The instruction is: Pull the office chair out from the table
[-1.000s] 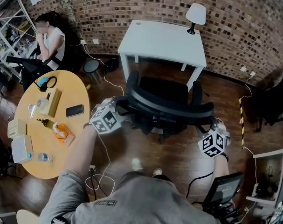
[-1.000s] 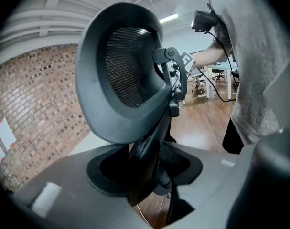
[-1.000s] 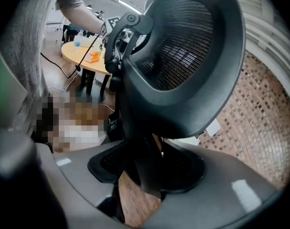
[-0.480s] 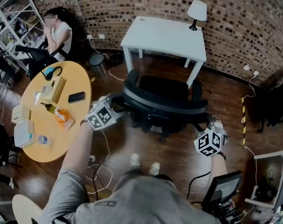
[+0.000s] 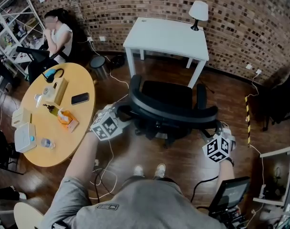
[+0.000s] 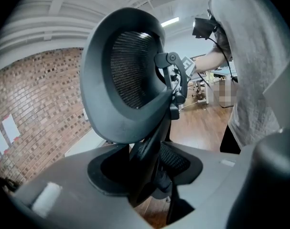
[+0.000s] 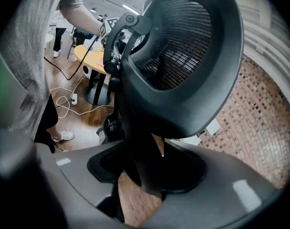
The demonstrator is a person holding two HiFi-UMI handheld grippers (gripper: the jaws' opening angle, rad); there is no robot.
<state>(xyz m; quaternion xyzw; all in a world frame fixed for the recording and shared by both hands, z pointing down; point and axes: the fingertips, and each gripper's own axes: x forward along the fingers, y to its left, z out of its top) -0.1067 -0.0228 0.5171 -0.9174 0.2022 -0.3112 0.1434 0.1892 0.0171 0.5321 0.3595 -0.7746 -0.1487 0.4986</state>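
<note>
The black office chair stands just in front of the white table, its seat facing the table and its curved backrest toward me. My left gripper is shut on the backrest's left end. My right gripper is shut on its right end. In the left gripper view the backrest's mesh shell rises above the jaws, and its lower frame is clamped in my left gripper. The right gripper view has the same shell clamped in my right gripper.
A round wooden table at the left carries a phone, boxes and a bottle. A lamp stands on the white table's far corner. A person sits at back left. Cables lie by my feet; a screen stands at lower right.
The chair has rolled back toward me, and the strip of floor between its seat and the white table has widened. Both grippers kept their hold and came back with it.
</note>
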